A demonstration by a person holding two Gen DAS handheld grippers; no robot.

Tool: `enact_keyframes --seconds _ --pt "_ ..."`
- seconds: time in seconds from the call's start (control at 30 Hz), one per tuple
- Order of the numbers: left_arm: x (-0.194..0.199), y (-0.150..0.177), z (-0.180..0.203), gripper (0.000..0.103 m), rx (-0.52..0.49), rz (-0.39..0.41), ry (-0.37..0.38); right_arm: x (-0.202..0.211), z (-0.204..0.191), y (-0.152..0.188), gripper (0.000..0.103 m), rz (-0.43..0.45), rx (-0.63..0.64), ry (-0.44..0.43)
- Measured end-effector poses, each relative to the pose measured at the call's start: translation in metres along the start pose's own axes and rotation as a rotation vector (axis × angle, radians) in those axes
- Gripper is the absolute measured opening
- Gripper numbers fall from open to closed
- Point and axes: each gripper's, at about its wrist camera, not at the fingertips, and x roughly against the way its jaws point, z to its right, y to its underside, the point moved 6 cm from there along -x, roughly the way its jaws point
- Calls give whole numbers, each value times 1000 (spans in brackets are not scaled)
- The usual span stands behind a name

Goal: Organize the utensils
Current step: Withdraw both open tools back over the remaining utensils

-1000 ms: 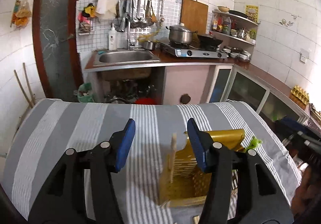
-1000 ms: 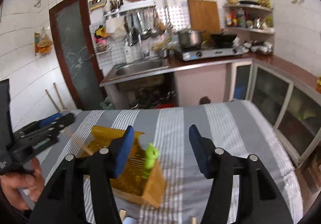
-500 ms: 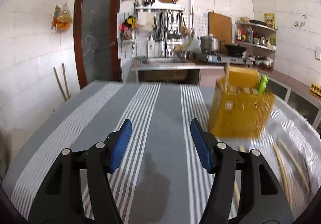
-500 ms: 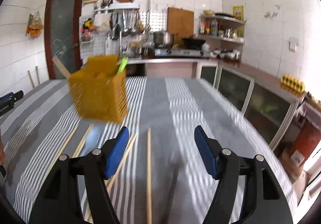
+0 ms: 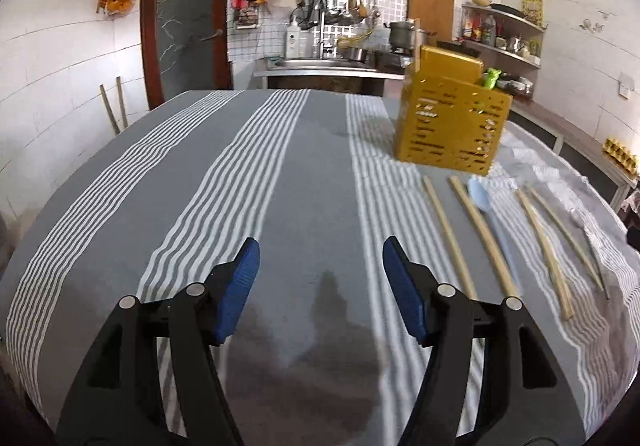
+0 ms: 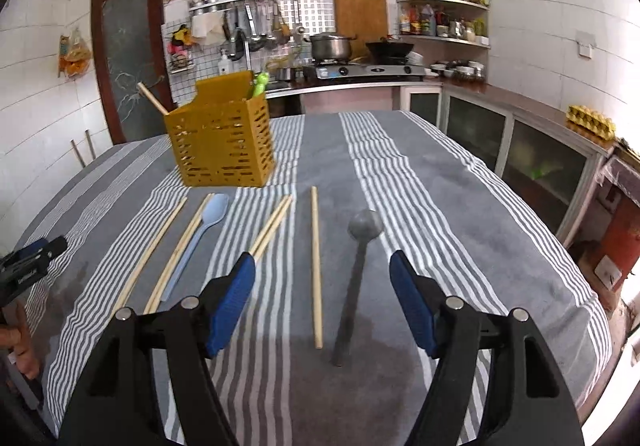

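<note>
Both claws wide apart and empty, pads just opened further, nothing between them. Right claw hanging low over the grey striped cloth table, near its front edge. Lying there in a row: long wooden chopsticks, a pale blue plastic spoon and a dark grey round-headed spoon. Behind them, toward the far edge, the yellow plastic holder with holes, already holding a stick and something green.

Best to pick one thing first, maybe the single chopstick right ahead. Go down slowly, straddle it at the middle, squeeze gently, lift level.

Left claw over bare cloth, left of the row.

A second ago, both claws high above the holder; now low, looking across the table.
</note>
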Motion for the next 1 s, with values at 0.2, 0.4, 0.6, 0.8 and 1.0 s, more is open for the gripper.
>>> enact_keyframes --seconds 0.2,0.4,0.6,0.8,1.0 --pt "1 4 1 63 1 -16 -6 5 -2 0 69 7 5 4" --pt "7 3 1 63 -9 -1 2 6 2 -1 69 9 -2 18" --pt "4 5 10 63 -21 -16 22 6 4 4 69 -8 -2 21" --pt "-1 2 22 63 -42 -40 43 3 6 3 69 -13 -4 26" --pt "-7 -5 41 63 -71 -47 65 -7 3 1 69 -38 6 29"
